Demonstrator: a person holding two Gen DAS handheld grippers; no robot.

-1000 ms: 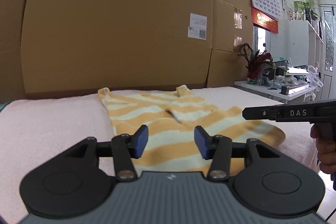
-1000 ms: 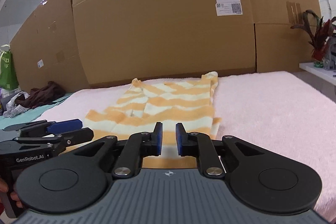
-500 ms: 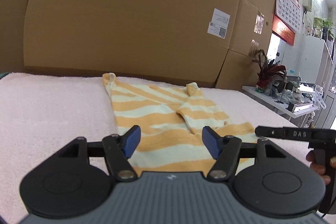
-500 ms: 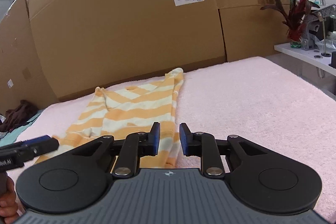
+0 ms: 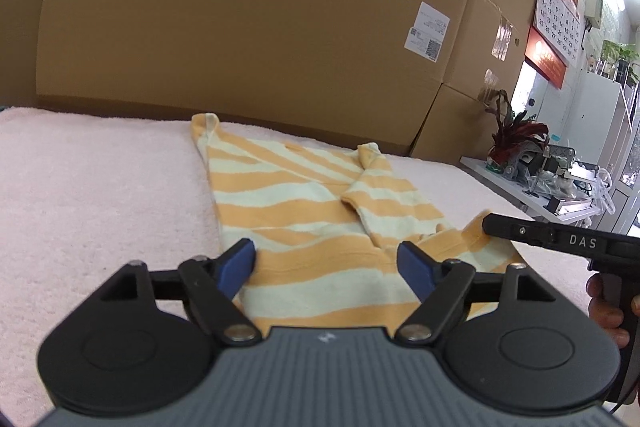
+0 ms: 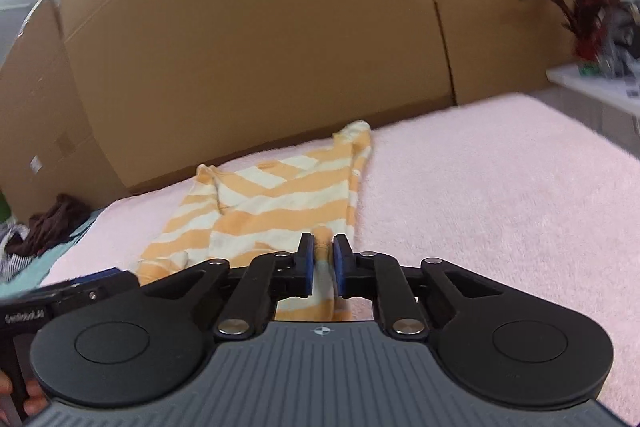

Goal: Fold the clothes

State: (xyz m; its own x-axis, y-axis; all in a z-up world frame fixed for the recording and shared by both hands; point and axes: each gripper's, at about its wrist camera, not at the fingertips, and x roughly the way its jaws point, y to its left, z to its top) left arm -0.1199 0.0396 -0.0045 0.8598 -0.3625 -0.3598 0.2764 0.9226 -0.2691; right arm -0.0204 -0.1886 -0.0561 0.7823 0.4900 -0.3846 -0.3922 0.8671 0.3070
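An orange and cream striped shirt (image 5: 304, 211) lies flat on a pink towel-covered table (image 5: 100, 187), collar toward the cardboard, one sleeve folded over its front. My left gripper (image 5: 326, 259) stands wide open just above the near hem, nothing between its blue pads. In the right wrist view the shirt (image 6: 272, 203) stretches away to the left, and my right gripper (image 6: 323, 251) is shut on a fold of its near right edge. The left wrist view shows the right gripper (image 5: 490, 227) from the side at the shirt's right hem corner, held by a hand (image 5: 608, 311).
Large cardboard boxes (image 5: 240, 27) wall off the back of the table. A white side table with a red plant (image 5: 516, 143) stands at the right. A dark pile of clothes (image 6: 56, 223) lies off the table's left end. The left gripper (image 6: 104, 279) shows at lower left.
My right gripper swung down to the shirt's right edge and closed on the cloth. My left gripper's fingers spread wider and it came closer to the near hem.
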